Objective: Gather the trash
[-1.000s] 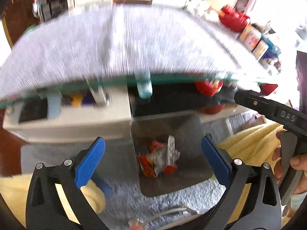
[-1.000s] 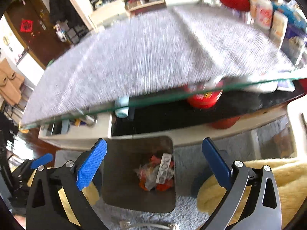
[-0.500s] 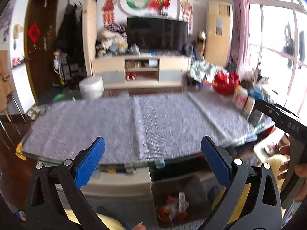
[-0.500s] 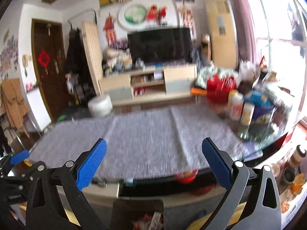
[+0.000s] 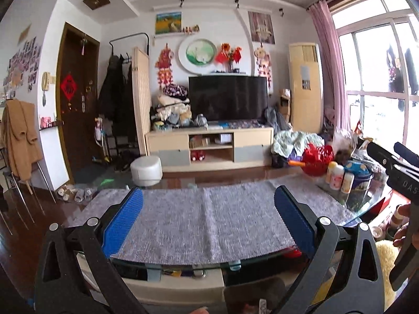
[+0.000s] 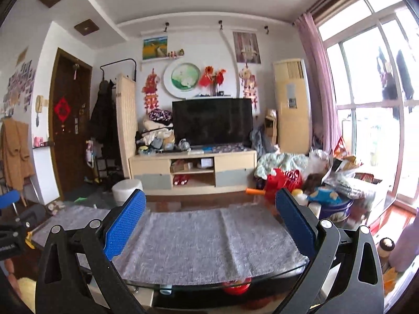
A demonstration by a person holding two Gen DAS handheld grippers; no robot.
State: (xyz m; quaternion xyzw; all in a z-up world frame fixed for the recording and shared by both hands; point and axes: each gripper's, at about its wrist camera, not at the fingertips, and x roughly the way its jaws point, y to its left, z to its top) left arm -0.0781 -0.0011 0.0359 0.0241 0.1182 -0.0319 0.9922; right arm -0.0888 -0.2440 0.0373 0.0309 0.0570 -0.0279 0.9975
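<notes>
The left gripper (image 5: pixel 208 221) is held with its jaws spread wide and nothing between them, above the grey cloth (image 5: pixel 209 225) on the glass table (image 5: pixel 364 209). The trash bin (image 5: pixel 251 297) is seen low and near, under the table's edge. The right gripper (image 6: pixel 209 223) is likewise spread wide and empty.

Both wrist cameras sit low at the near edge of the glass-topped table with the grey woven cloth (image 5: pixel 209 225), facing level across it toward the black flat television (image 5: pixel 227 98) on the far wall. Both share table and wall, the right view (image 6: pixel 212 121) offset rightward.
</notes>
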